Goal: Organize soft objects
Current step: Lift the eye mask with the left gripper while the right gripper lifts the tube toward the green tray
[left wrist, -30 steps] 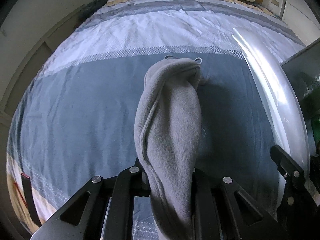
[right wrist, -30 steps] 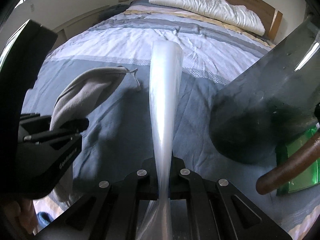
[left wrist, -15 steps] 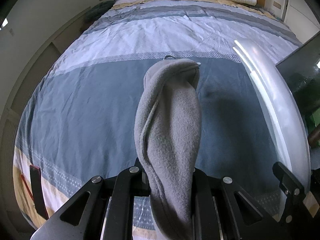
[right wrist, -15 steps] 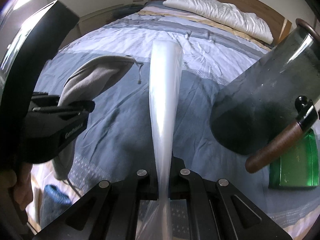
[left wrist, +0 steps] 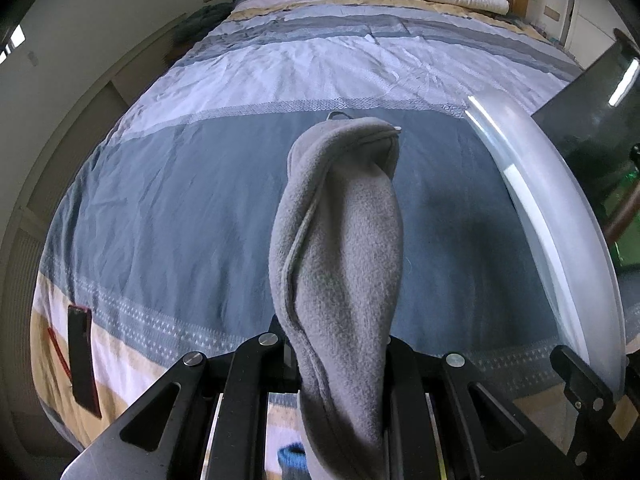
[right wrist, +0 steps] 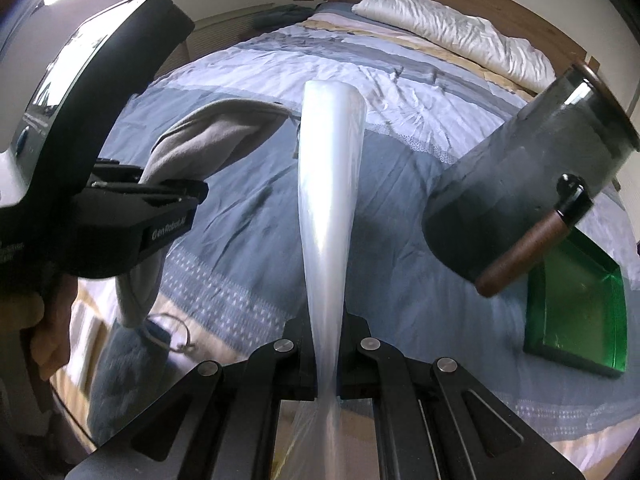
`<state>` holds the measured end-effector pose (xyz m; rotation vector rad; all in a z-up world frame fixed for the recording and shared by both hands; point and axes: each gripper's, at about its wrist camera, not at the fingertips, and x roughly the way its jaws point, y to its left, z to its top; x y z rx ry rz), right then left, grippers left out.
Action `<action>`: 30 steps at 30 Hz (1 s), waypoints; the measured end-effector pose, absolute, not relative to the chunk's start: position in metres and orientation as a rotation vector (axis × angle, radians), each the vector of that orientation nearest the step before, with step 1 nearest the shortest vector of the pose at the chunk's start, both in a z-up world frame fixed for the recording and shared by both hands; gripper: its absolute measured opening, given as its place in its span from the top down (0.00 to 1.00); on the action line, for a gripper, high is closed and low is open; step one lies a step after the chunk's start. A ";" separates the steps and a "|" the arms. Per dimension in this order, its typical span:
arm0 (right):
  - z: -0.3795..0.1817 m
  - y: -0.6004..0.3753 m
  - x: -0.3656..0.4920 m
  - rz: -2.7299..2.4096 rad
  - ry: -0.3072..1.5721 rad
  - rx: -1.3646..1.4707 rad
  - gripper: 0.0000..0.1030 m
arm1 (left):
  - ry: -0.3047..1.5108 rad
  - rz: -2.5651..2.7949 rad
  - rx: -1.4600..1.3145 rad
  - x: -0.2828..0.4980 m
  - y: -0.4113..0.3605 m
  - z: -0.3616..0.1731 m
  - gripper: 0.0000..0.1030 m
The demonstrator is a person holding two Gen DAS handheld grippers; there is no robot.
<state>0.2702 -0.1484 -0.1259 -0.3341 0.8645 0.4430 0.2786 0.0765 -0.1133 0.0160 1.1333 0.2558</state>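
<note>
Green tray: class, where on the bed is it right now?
In the right wrist view, the green tray lies flat on the striped bedspread at lower right, beneath the dark cylindrical container with the brown handle.

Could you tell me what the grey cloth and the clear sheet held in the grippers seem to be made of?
Grey cloth: looks like fleece, matte and fuzzy, with a stitched hem. Clear sheet: probably thin plastic film, glossy and see-through, gathered into folds where it is pinched.
</note>
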 end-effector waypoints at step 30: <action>-0.082 -0.264 0.132 0.417 0.992 -0.389 0.97 | 1.140 0.014 0.088 0.187 -0.014 -0.046 0.89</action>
